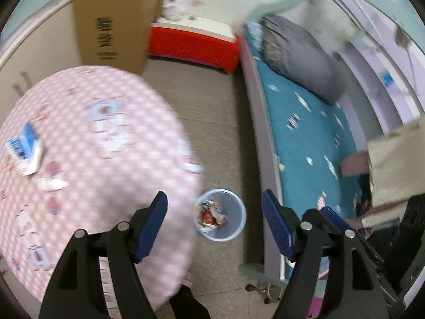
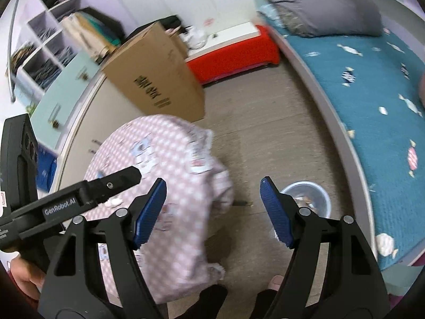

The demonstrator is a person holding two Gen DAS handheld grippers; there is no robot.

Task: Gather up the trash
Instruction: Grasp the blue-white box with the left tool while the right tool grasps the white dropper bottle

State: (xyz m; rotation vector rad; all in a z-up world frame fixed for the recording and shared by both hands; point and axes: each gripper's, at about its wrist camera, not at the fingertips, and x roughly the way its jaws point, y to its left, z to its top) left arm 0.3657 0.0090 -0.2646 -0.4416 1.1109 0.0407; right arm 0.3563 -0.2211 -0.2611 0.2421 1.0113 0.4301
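Both grippers stand wide open with nothing between their blue pads, the left gripper (image 1: 214, 223) hanging above the trash bin (image 1: 233, 228) on the floor beside the round table (image 1: 106, 159), the right gripper (image 2: 213, 211) between table edge and bin. The bin already holds wrappers, while a blue-and-white carton (image 1: 24, 148) and a small white scrap (image 1: 51, 184) lie on the tablecloth, so the sensible move is likely to swing back over the table and close squarely on one piece. Readable writing is scant: "GenRobot.AI" on the left gripper's arm in the right view; the cardboard box (image 1: 114, 26) bears bold characters too blurred to read.
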